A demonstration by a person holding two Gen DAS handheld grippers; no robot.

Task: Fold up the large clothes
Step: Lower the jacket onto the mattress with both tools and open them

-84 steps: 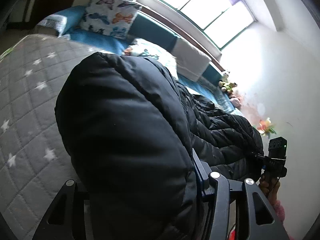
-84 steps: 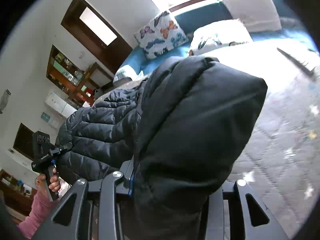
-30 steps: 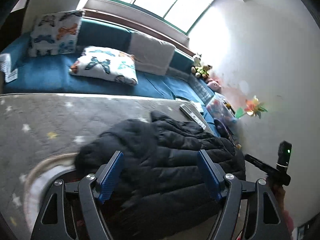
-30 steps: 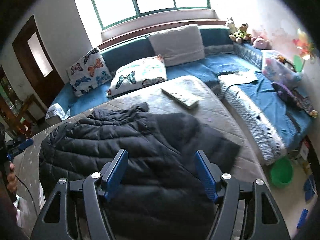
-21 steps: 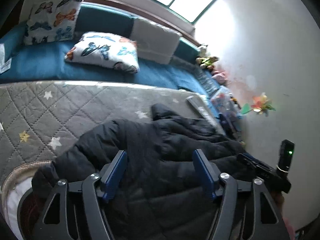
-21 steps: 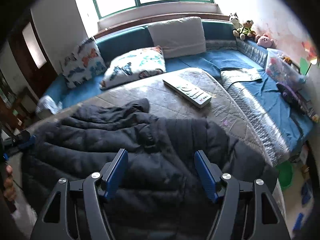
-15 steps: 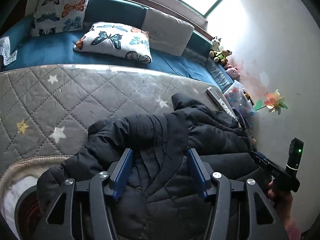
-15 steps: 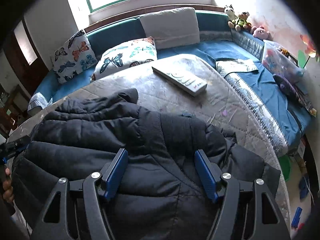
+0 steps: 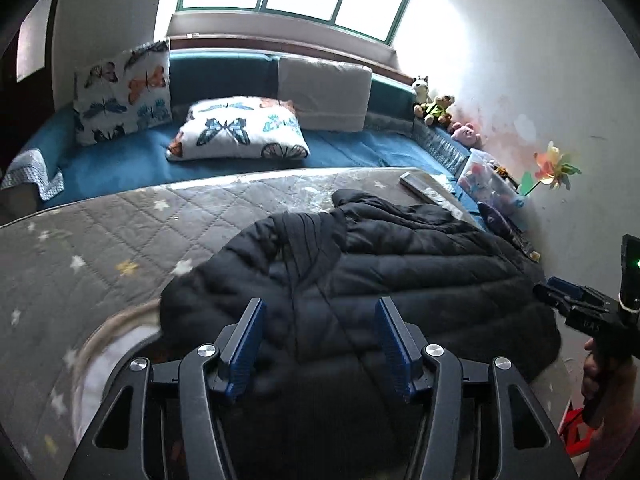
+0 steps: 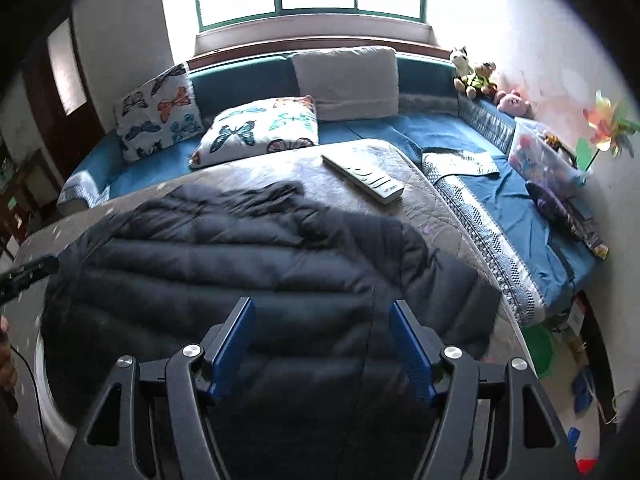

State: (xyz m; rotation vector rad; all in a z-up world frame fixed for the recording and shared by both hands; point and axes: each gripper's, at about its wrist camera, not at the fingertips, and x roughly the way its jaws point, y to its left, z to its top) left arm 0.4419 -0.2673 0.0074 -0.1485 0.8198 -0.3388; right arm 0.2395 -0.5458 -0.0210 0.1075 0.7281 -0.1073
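A black puffer jacket lies spread on the grey quilted mattress, its near part folded over. My left gripper hovers over the jacket's near left part. Its blue pads are apart and nothing is pinched between them. In the right wrist view the jacket fills the middle, and my right gripper stands open above its near right part, holding nothing. The right gripper also shows at the left view's right edge, in a person's hand. The left gripper pokes in at the right view's left edge.
A white remote lies on the mattress beyond the jacket. Butterfly pillows and a grey cushion sit on the blue couch behind. A toy box stands by the right wall, with a green bin on the floor.
Both grippers were shut on the lifted jacket at first; it now lies on the mattress, released. Over the last second the left jaws narrowed and both views swung to face the window.
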